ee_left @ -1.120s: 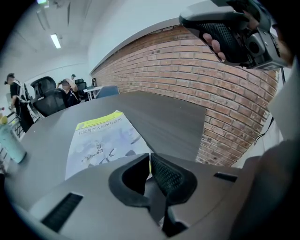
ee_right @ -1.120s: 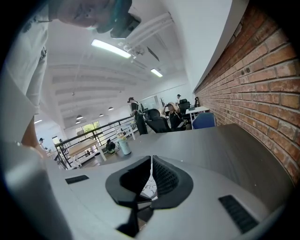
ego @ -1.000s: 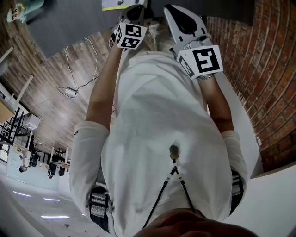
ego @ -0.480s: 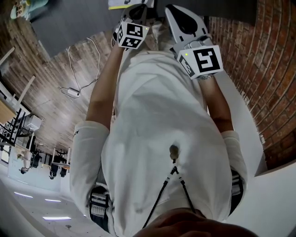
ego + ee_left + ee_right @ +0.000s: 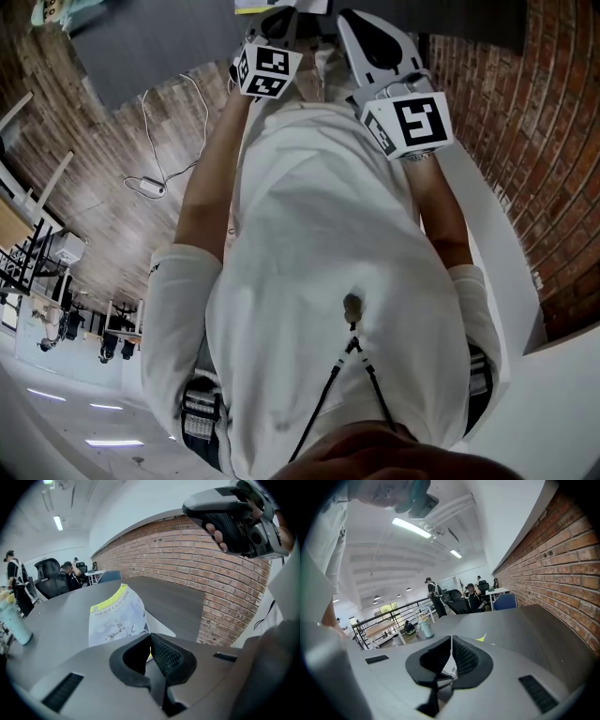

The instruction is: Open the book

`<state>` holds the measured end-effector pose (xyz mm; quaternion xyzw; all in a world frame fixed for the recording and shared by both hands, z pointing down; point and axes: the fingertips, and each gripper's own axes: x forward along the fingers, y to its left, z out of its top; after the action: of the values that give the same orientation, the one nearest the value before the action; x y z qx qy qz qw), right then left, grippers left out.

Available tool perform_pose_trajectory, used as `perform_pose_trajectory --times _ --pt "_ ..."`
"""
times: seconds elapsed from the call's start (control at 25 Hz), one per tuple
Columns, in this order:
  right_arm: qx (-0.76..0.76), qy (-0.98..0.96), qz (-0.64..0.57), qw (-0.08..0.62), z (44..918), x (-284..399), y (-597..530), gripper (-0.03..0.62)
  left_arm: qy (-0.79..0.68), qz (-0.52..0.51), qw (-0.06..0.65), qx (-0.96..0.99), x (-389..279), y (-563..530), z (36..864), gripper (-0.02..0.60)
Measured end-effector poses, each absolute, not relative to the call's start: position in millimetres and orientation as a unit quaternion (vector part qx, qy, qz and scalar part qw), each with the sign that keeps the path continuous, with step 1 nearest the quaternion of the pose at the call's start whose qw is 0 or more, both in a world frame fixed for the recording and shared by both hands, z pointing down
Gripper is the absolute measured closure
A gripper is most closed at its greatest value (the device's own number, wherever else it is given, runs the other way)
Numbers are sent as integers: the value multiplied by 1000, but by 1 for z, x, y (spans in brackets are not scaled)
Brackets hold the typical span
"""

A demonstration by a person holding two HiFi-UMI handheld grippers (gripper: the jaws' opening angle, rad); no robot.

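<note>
The book (image 5: 117, 618) lies closed on the dark grey table (image 5: 178, 602), its pale blue cover topped by a yellow-green band. In the head view only a strip of the book (image 5: 274, 6) shows at the top edge. My left gripper (image 5: 150, 645) is shut and empty, short of the book's near edge. In the head view the left gripper (image 5: 278, 23) carries its marker cube just below the book. My right gripper (image 5: 451, 654) is also shut with nothing in it, and a yellow corner of the book (image 5: 482, 638) peeks past its jaws. The right gripper (image 5: 370, 42) is held beside the left one.
A teal bottle (image 5: 15, 623) stands on the table's far left; the bottle (image 5: 426, 629) also shows in the right gripper view. A brick wall (image 5: 197, 559) runs along the right. A white cable (image 5: 155, 141) lies on the wooden floor. People sit at chairs (image 5: 461, 603) beyond the table.
Both grippers have edged forward toward the table. In the head view the book has slid closer to the top edge. Both pairs of jaws have stayed shut.
</note>
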<state>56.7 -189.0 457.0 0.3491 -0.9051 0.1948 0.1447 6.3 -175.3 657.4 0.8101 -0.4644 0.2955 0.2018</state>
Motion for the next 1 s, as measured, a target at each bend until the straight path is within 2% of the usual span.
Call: perform_pose_trajectory --times 1.0 --pt "379 -895 195 135 448 -1 -158 556 -460 294 197 814 -64 -154 649 557"
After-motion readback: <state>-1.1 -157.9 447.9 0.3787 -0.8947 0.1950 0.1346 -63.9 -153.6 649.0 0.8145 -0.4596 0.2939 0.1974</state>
